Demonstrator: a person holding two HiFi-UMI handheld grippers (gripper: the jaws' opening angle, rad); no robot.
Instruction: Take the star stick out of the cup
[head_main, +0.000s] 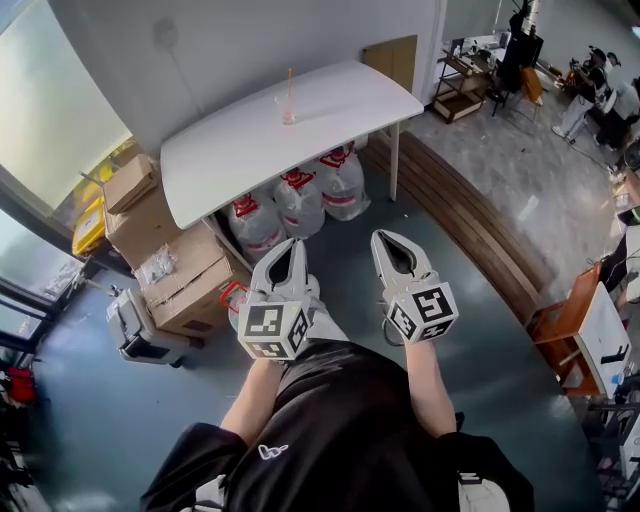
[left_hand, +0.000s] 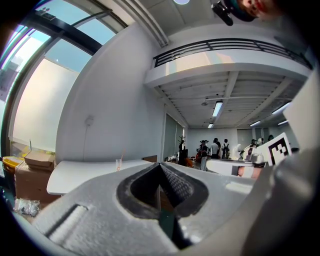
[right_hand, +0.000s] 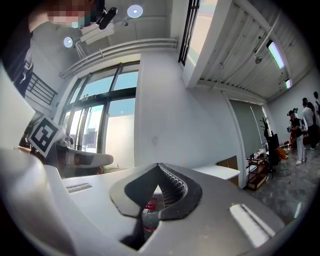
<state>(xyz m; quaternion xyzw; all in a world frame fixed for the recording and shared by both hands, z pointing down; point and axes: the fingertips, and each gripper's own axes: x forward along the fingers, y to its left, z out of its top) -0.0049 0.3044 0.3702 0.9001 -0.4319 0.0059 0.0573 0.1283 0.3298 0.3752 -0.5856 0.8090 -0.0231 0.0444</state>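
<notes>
Cup (head_main: 288, 110): clear, upright on the white table (head_main: 230, 150), toward the far edge by the wall.
Star stick (head_main: 290, 82): thin and orange, standing in the cup and rising well above the rim; star shape too small to tell.
Left gripper (head_main: 297, 243): jaws pressed together with nothing between them, held level in front of the person, pointing toward the table, well apart from the cup.
Right gripper (head_main: 383, 236): jaws likewise closed on nothing, just beside the left one, tips toward the table's near edge.
Left gripper view: cup seen small on the tabletop, beyond the closed tips and left of them.
Under the table: large water jugs (head_main: 300, 200) with red labels, side by side on the floor.
Left of the table: stacked cardboard boxes (head_main: 175, 265), close against its end.
</notes>
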